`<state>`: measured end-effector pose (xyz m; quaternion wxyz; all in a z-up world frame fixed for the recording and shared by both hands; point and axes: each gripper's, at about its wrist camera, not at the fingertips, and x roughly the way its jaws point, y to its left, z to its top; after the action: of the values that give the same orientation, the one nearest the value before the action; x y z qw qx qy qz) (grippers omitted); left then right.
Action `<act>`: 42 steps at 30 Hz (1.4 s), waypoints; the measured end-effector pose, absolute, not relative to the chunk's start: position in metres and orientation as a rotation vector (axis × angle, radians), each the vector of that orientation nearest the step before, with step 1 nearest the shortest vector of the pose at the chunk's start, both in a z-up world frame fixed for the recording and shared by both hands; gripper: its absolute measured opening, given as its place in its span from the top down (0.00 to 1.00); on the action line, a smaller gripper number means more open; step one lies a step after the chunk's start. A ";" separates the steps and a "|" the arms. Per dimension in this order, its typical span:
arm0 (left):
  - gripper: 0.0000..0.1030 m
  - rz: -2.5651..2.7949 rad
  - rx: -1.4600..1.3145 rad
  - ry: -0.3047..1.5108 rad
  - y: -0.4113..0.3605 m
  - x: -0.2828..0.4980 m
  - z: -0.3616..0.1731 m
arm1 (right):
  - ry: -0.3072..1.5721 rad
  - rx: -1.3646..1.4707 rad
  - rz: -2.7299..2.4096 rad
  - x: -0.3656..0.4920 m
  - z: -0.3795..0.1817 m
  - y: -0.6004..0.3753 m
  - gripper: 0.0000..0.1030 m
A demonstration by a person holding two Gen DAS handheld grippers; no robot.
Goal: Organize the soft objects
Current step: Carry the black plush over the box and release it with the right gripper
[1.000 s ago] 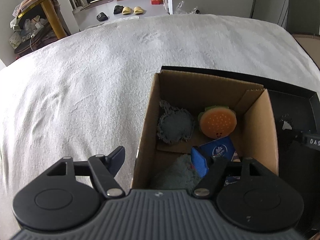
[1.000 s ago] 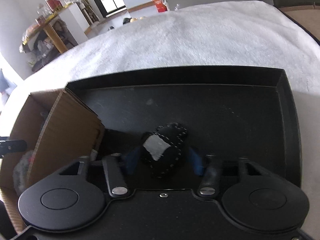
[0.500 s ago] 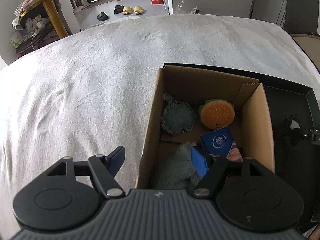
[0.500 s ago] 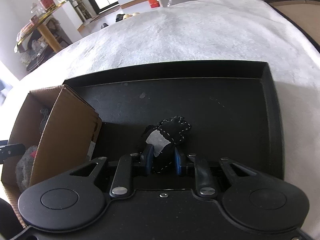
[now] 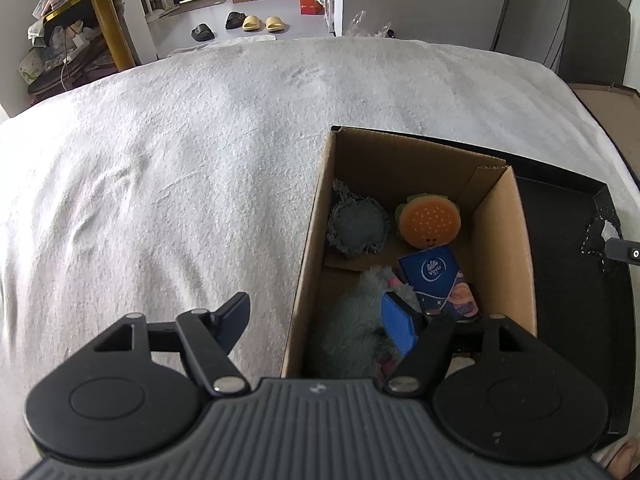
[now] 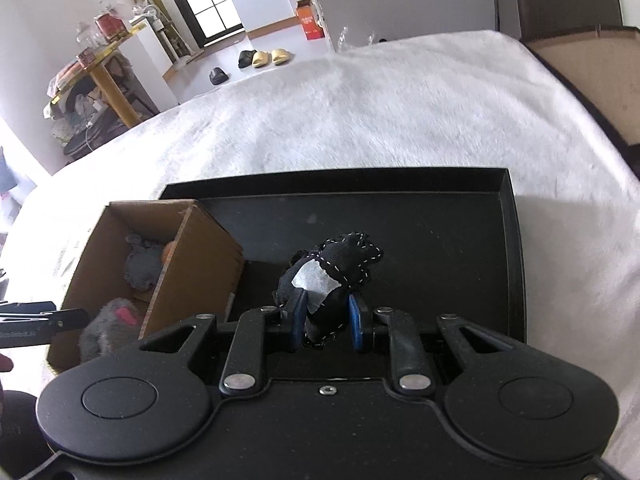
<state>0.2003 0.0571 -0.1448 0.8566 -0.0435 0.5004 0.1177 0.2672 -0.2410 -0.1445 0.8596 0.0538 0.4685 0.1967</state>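
My right gripper point(image 6: 326, 320) is shut on a black soft toy point(image 6: 332, 276) with white stitching and a white label, held clear above the black tray point(image 6: 400, 216). In the left wrist view the same toy point(image 5: 596, 232) shows at the far right edge. A cardboard box point(image 5: 496, 248) stands in the tray's left end. Inside lie a grey cloth point(image 5: 356, 228), a burger plush point(image 5: 428, 220), a blue tissue pack point(image 5: 432, 272) and a fluffy grey plush point(image 5: 356, 332). My left gripper point(image 5: 318, 320) is open, straddling the box's left wall, holding nothing.
Tray and box rest on a white fluffy bedspread point(image 5: 180, 180) that spreads wide to the left and far side. A brown headboard or panel point(image 6: 592, 80) borders the bed at the right. Slippers point(image 5: 260, 22) and a gold-legged table point(image 5: 108, 28) lie beyond the bed.
The right gripper's fingers closed onto the black toy and lifted it off the tray floor. The left gripper drew back a little from the box, still open.
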 end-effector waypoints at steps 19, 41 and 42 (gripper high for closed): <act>0.48 0.183 -0.194 0.962 0.077 0.178 -0.150 | 0.899 0.047 0.459 0.241 -0.089 -0.199 0.78; 0.86 0.149 -0.334 0.958 0.101 0.171 -0.162 | 0.918 -0.061 0.541 0.229 -0.086 -0.118 0.78; 0.87 0.149 -0.339 0.956 0.102 0.170 -0.162 | 0.923 -0.062 0.541 0.230 -0.087 -0.115 0.78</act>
<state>0.1704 0.1016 -0.1622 0.8713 -0.1624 0.4575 0.0713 0.2297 -0.1150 -0.0865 0.8599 -0.0298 0.4396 0.2578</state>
